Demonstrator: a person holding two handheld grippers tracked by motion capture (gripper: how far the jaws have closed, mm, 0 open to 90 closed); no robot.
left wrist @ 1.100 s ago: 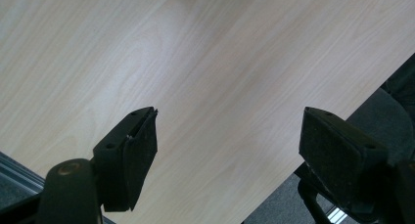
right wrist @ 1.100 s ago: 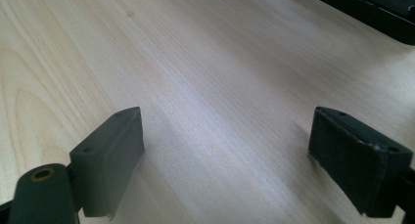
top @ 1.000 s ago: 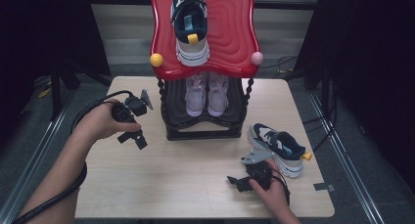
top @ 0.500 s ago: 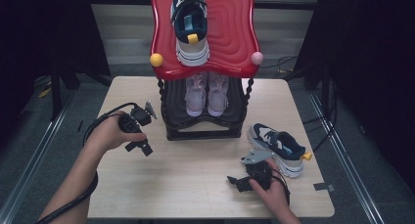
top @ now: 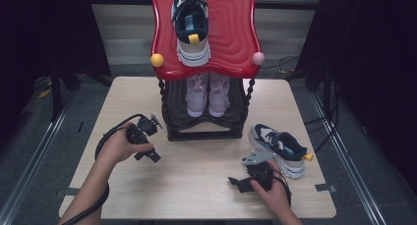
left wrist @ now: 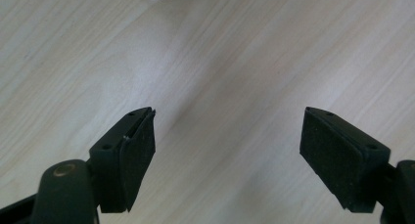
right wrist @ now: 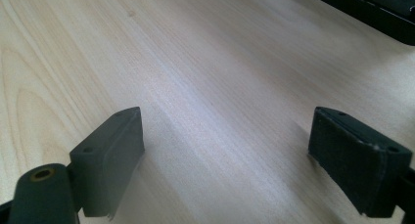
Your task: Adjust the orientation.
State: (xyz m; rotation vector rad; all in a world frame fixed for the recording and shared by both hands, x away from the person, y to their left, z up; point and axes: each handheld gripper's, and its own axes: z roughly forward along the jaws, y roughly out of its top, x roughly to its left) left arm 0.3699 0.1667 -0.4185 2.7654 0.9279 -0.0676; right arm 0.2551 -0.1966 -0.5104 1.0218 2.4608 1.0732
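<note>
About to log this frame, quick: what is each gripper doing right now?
Left gripper: open, nothing between its jaws, bare table beneath.
Right gripper: open, holding nothing, over the table.

No text, label, brand or number is legible on anything in view

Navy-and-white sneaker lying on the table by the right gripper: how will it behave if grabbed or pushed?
The navy-and-white sneaker with the yellow heel tab probably flexes at its soft upper, so a collar grip may sag. It sits flat on a broad white sole, so tipping looks unlikely; a push on the pale wooden table would likely slide or pivot it. It seems light for its bulk.
</note>
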